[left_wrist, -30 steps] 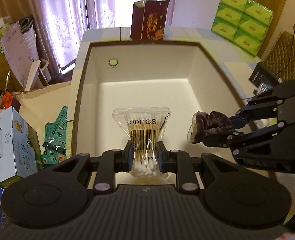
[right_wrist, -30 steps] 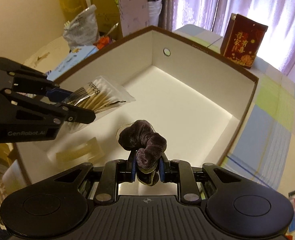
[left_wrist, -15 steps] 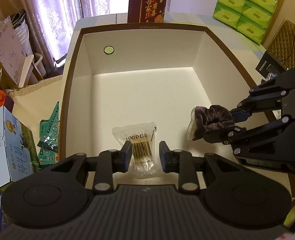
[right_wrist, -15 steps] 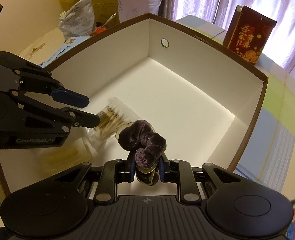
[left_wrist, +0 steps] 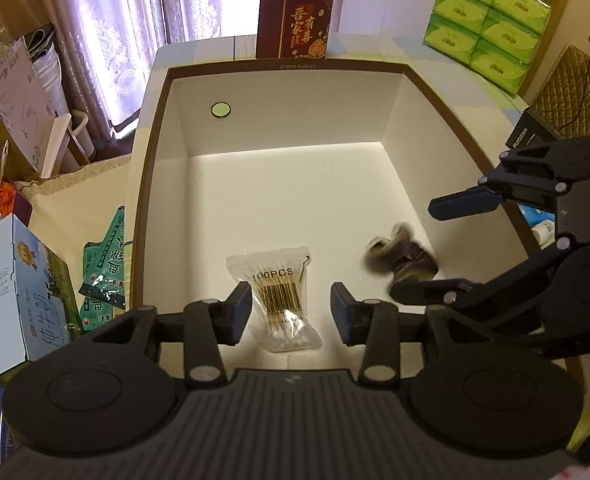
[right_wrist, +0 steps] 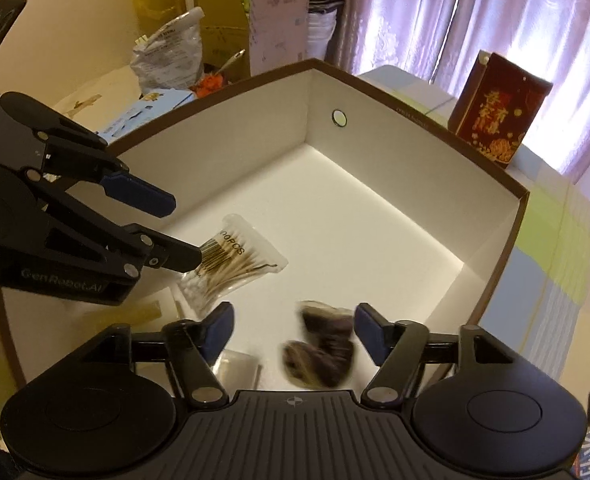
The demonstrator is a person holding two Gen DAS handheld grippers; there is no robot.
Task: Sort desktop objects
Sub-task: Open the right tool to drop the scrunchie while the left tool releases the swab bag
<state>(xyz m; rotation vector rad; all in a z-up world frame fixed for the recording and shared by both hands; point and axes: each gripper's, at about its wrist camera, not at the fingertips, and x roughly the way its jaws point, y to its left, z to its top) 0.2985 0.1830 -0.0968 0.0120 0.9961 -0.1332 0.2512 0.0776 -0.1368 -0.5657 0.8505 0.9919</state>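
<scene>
While both spread, left gripper (left_wrist: 291, 312), right gripper (right_wrist: 293, 330), seemingly above box (left_wrist: 287, 68)

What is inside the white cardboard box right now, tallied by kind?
Clear plastic bag of cotton swabs: 1
Dark brown velvet scrunchie, blurred: 1
Small clear packet by the near wall, contents unclear: 1
Total in the white cardboard box: 3
</scene>
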